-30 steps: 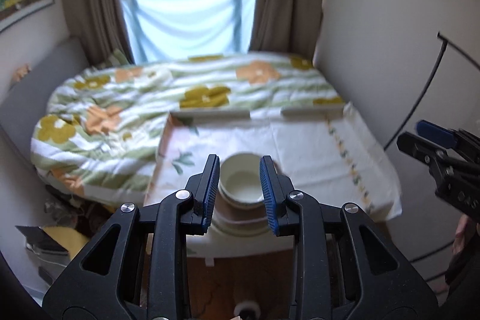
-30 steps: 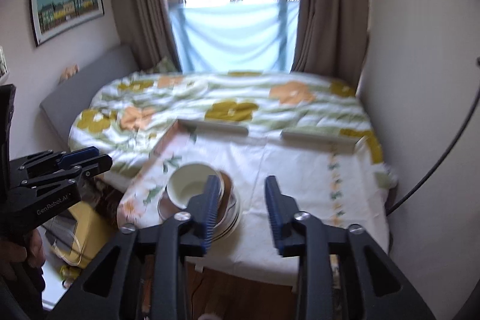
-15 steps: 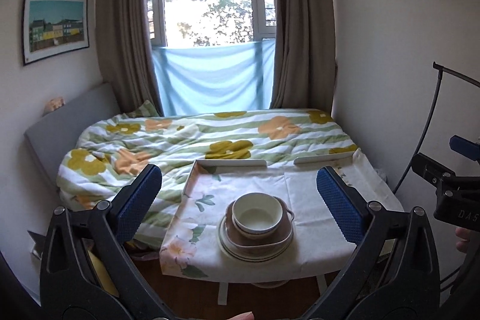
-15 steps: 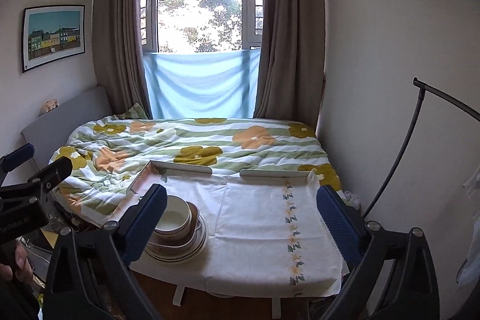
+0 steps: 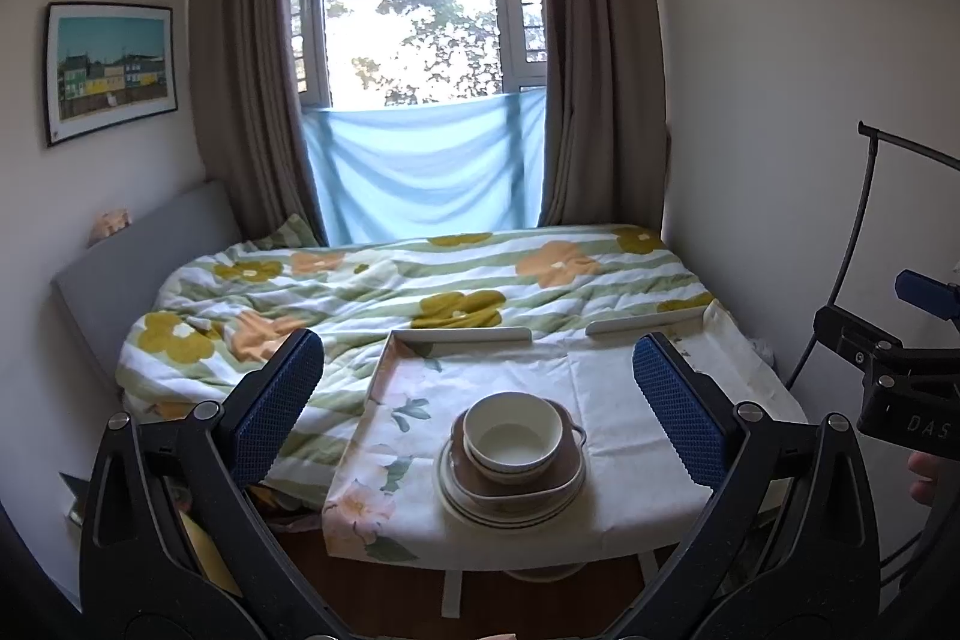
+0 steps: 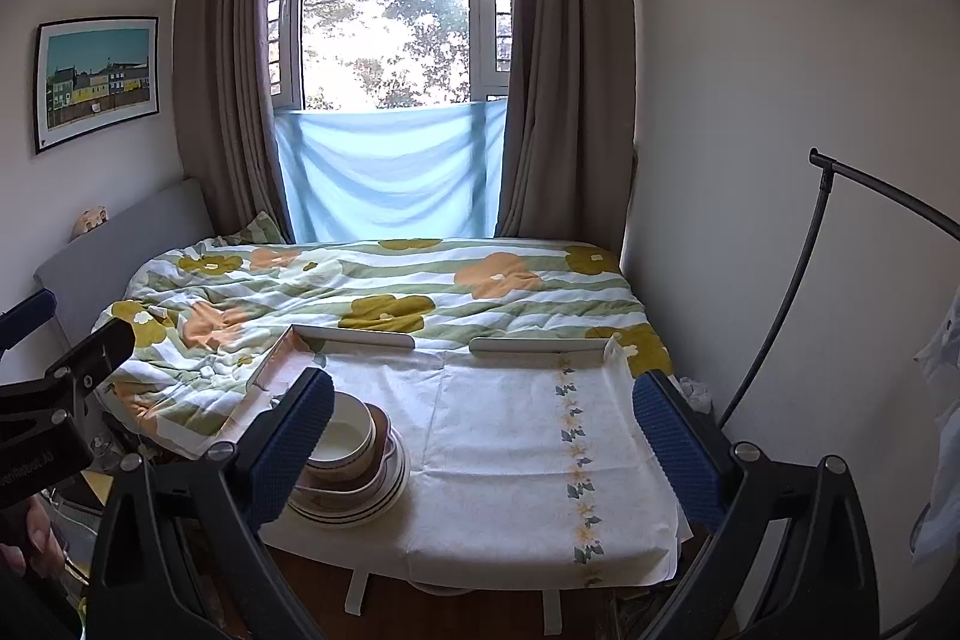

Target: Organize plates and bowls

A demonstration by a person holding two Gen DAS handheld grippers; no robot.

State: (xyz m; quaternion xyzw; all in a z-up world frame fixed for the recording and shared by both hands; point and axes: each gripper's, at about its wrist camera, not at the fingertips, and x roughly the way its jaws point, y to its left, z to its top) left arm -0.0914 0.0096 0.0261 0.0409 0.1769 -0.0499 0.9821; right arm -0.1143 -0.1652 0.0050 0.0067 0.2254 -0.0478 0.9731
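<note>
White bowl (image 5: pixel 511 430) beyond open jaws

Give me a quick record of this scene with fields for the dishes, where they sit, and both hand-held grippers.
dishes: white bowl in a brown handled dish, on stacked plates
surface: table under a floral cloth, stack near its front left corner
left hand-held gripper: open, nothing between the pads
right hand-held gripper: open, holding nothing
behind table: bed with flowered duvet
</note>
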